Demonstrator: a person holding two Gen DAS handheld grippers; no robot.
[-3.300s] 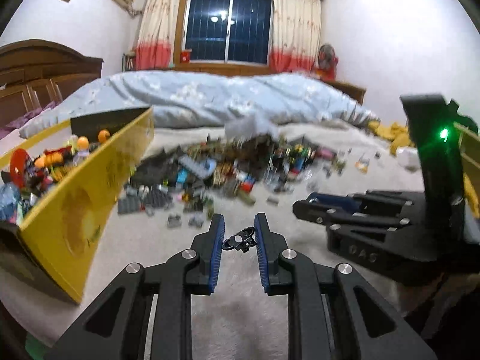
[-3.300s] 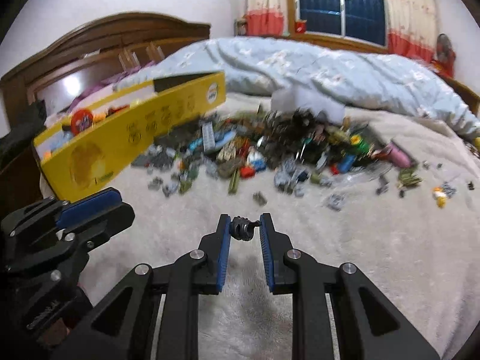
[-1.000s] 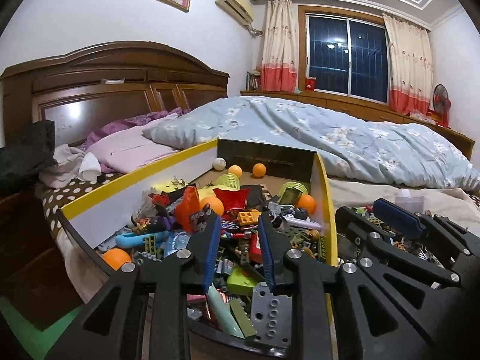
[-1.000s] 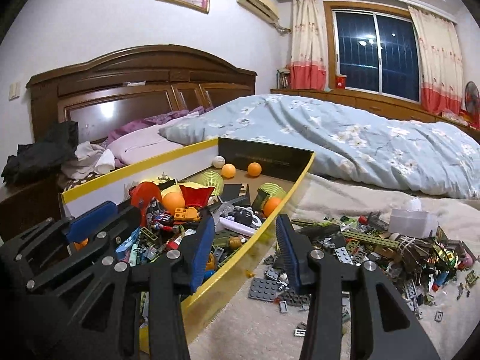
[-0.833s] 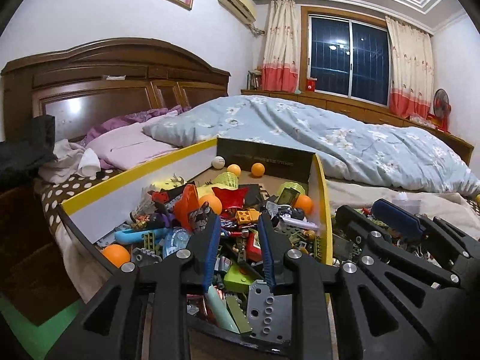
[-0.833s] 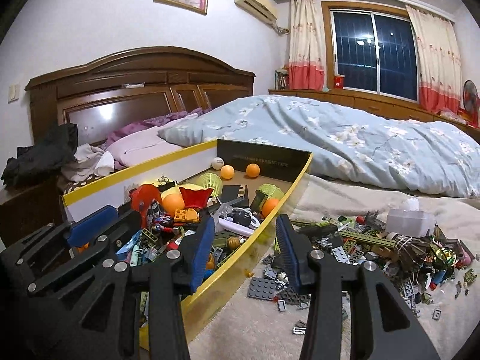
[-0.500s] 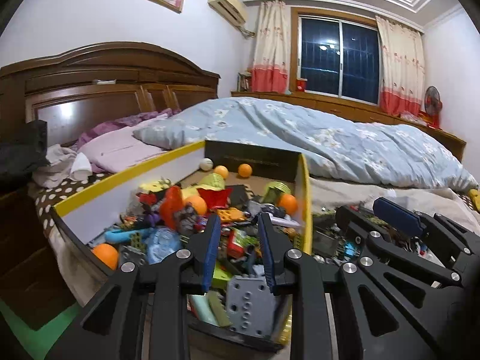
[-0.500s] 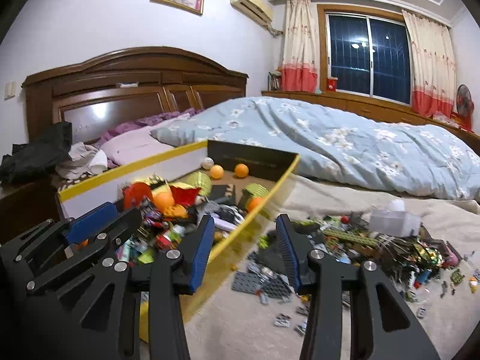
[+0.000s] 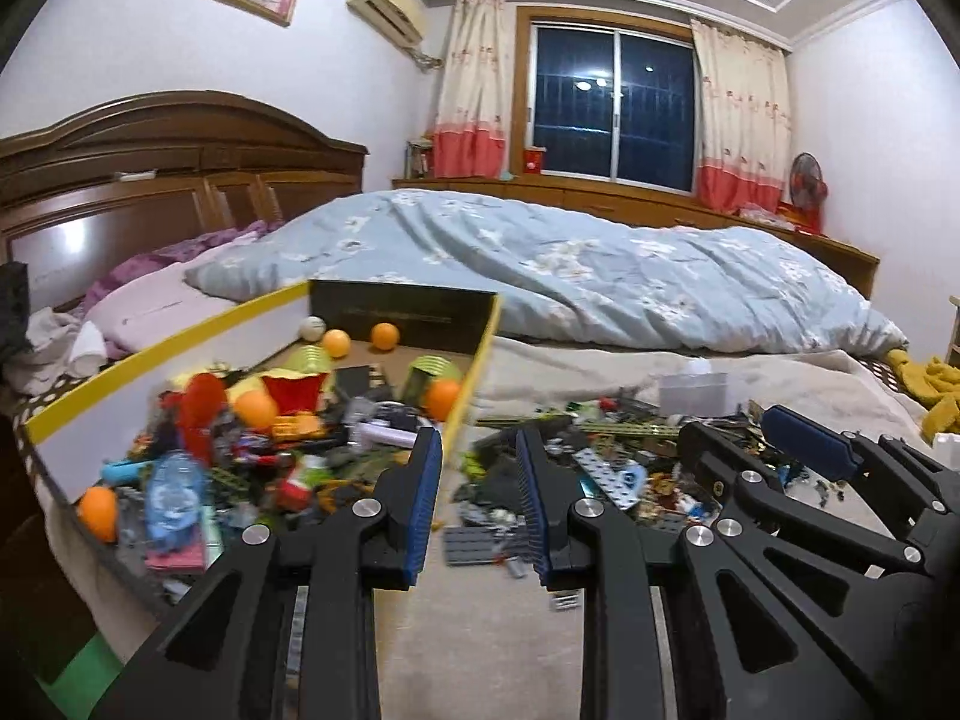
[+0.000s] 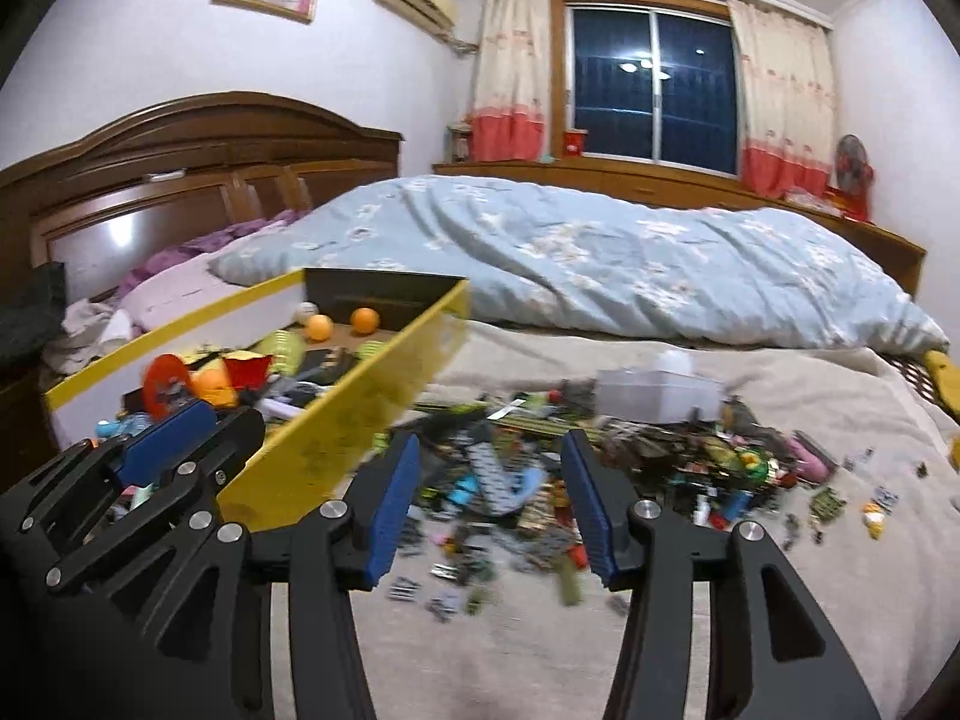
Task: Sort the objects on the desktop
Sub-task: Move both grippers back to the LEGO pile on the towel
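Note:
A yellow-rimmed box (image 9: 474,360) full of toys and orange balls (image 9: 384,336) sits at the left on the bed; it also shows in the right wrist view (image 10: 372,384). A pile of loose building bricks (image 9: 606,468) lies on the beige blanket to its right, also in the right wrist view (image 10: 540,468). My left gripper (image 9: 478,468) is open and empty, just right of the box's near corner. My right gripper (image 10: 489,480) is open wide and empty, above the pile. Each gripper shows in the other's view: the right gripper (image 9: 780,438) and the left gripper (image 10: 180,438).
A clear plastic container (image 10: 657,390) stands at the pile's far side. A blue quilt (image 9: 600,276) covers the far part of the bed. The wooden headboard (image 9: 150,174) is at the left. Small pieces (image 10: 870,510) are scattered at the right.
Both grippers have swung right from over the box toward the brick pile. The small dark pieces they held earlier are gone from the jaws, and the right gripper has opened wider.

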